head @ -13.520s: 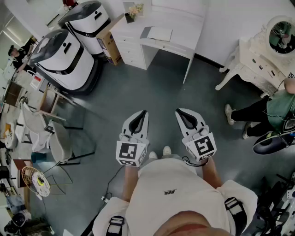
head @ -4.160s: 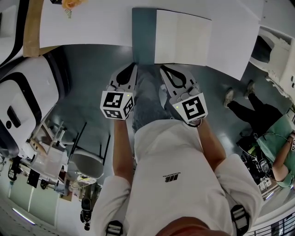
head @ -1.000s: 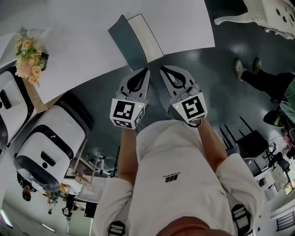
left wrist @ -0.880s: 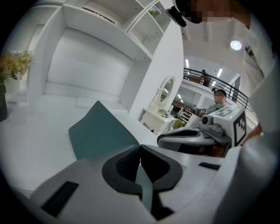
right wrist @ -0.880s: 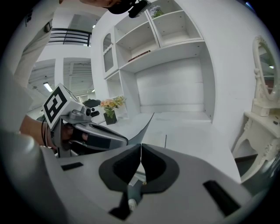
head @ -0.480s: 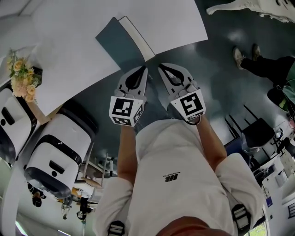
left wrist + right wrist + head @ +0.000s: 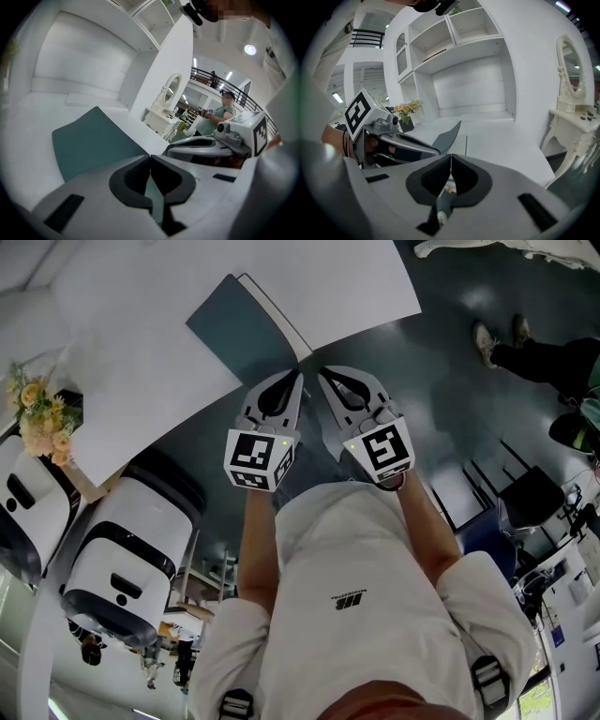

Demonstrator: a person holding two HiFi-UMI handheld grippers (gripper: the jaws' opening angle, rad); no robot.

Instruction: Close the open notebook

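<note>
White desk (image 7: 141, 352): standing over grey floor, its near edge running slantwise just ahead of both tools.
Notebook (image 7: 239, 329): lying open on the desk, teal cover spreading left and white page right; spine slanting from far left down to the near edge, ending just beyond the tips.
Left gripper (image 7: 292, 381): jaws pressing together on nothing, hanging off the edge.
Right gripper (image 7: 328, 379): likewise closed and empty, just beside it.
Flowers (image 7: 37, 418): sitting well apart at left; bare desktop lying around the notebook.

White T-shirt (image 7: 366, 549), small black logo (image 7: 344, 599); grey left gripper (image 7: 296, 377) and right gripper (image 7: 322, 373) carry black-and-white marker cubes (image 7: 255, 456).
</note>
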